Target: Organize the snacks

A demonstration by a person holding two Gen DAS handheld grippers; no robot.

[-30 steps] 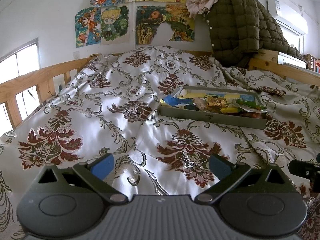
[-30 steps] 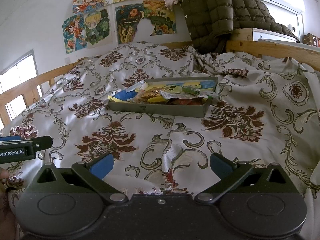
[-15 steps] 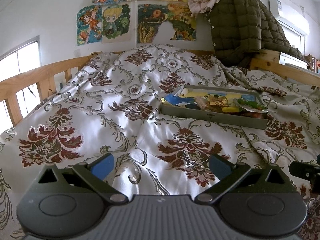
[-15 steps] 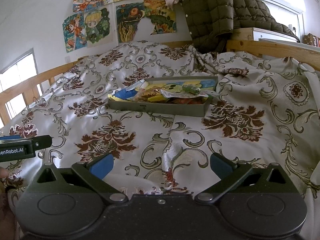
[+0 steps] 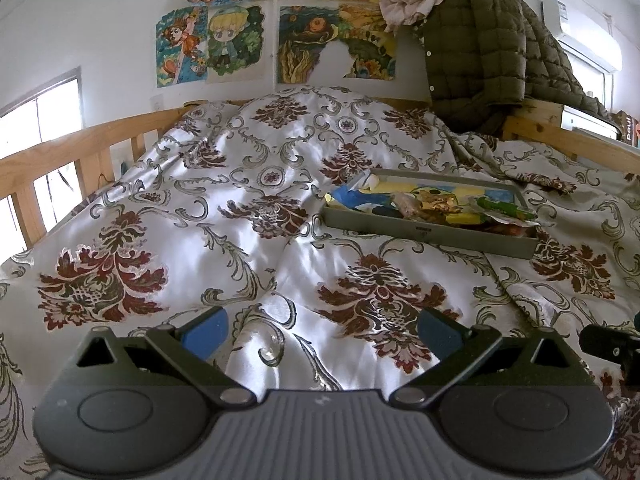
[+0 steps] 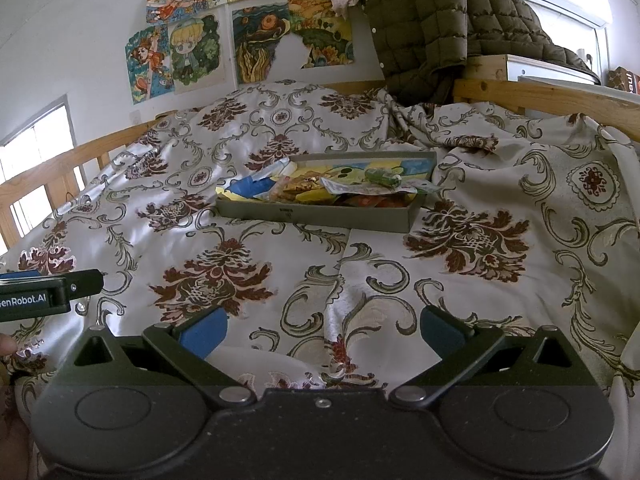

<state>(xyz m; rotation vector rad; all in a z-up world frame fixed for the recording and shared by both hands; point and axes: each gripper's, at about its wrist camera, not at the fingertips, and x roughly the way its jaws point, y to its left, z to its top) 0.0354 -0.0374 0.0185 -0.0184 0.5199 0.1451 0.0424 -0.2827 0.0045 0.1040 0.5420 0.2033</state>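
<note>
Floral bedspread [image 5: 256, 240], cream with dark red medallions, fills centre and lower frame, creased. Wooden bed rail [image 5: 60, 152] runs along the left edge; window [image 5: 44, 112] behind it, bright. Cartoon posters [image 5: 280, 28] taped on the white wall, top centre. Olive quilted jacket [image 5: 488, 52] hangs upper right with pale cloth [image 5: 412, 0] bundled on top. Air conditioner [image 5: 584, 40] at upper right edge.

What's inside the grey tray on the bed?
The grey tray holds piled snack wrappers: blue, yellow, orange, and a green one on top. Whatever lies beneath the pile is covered.
</note>
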